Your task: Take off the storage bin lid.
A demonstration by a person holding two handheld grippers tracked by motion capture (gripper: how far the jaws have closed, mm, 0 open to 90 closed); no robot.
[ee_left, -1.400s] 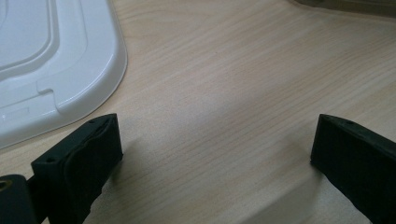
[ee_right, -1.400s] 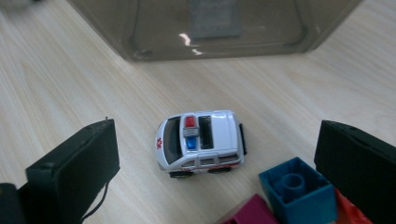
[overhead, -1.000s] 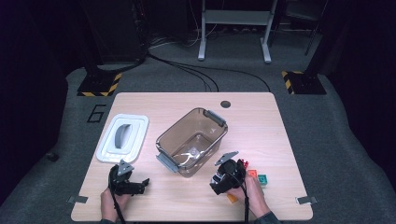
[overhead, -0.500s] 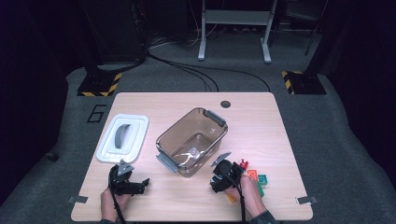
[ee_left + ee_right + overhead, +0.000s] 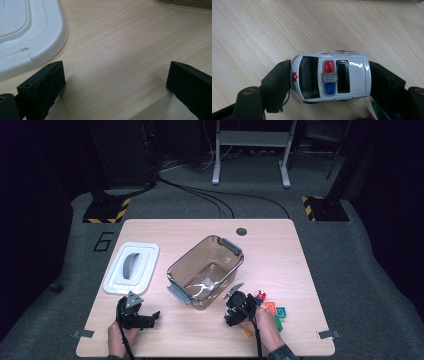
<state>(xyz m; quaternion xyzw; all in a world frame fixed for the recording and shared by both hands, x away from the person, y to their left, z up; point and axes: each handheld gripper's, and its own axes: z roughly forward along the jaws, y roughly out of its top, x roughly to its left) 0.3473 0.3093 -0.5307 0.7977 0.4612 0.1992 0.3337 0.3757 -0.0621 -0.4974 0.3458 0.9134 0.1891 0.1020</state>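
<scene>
Near the table's front edge, a white toy ambulance (image 5: 331, 77) is clamped end to end by the right gripper (image 5: 239, 307), whose jaws have just been closing, beside the clear bin (image 5: 206, 270); the left gripper (image 5: 136, 312) is held open over bare wood beside the white lid (image 5: 132, 268).

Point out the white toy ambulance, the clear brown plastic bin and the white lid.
white toy ambulance (image 5: 332, 76): right gripper view, on its roof light bar.
clear brown plastic bin (image 5: 176, 268): high view, on its left rim.
white lid (image 5: 146, 254): high view, on its flat right border.
</scene>
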